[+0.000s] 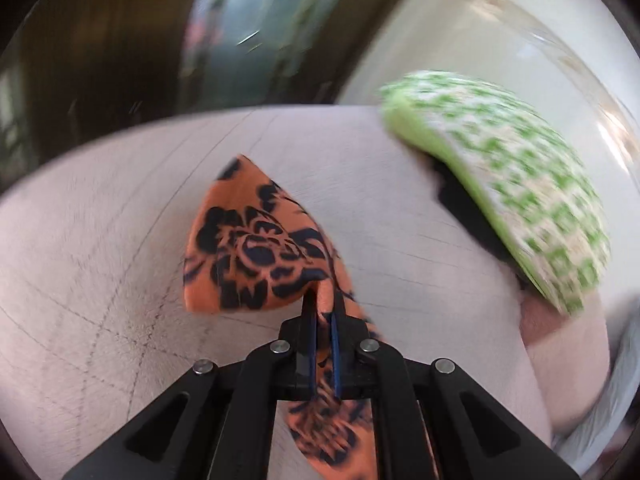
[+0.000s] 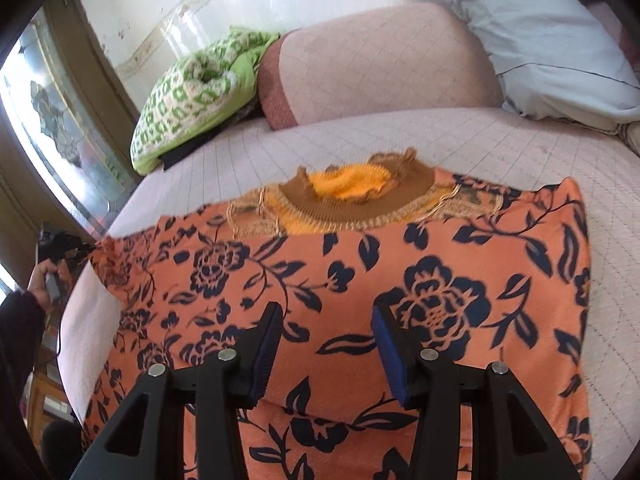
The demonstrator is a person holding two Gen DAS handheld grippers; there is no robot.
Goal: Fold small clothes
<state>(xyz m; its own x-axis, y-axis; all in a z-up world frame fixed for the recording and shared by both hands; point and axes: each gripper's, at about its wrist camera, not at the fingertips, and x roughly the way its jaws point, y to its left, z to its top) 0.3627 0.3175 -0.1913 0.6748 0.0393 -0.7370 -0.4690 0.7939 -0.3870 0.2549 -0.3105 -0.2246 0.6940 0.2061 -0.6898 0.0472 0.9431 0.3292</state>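
- Your left tool is pressed together on a corner of the orange floral garment, pinching a ridge of cloth between its blue pads; that reads as a firm hold on the sleeve end, ready to carry it across for a fold.
- In the left wrist view the pinched sleeve end fans out beyond the tips and lifts off the bed, so the cloth looks held up, not lying flat.
- Your right tool is spread and holds nothing; it hovers over the near middle of the garment, cloth showing between its fingers.
- The garment lies spread flat across the bed, collar at the far side, its left sleeve stretched toward your left hand at the bed's left edge.
- The green checked blanket and pink pillow sit far off, well apart from the garment.
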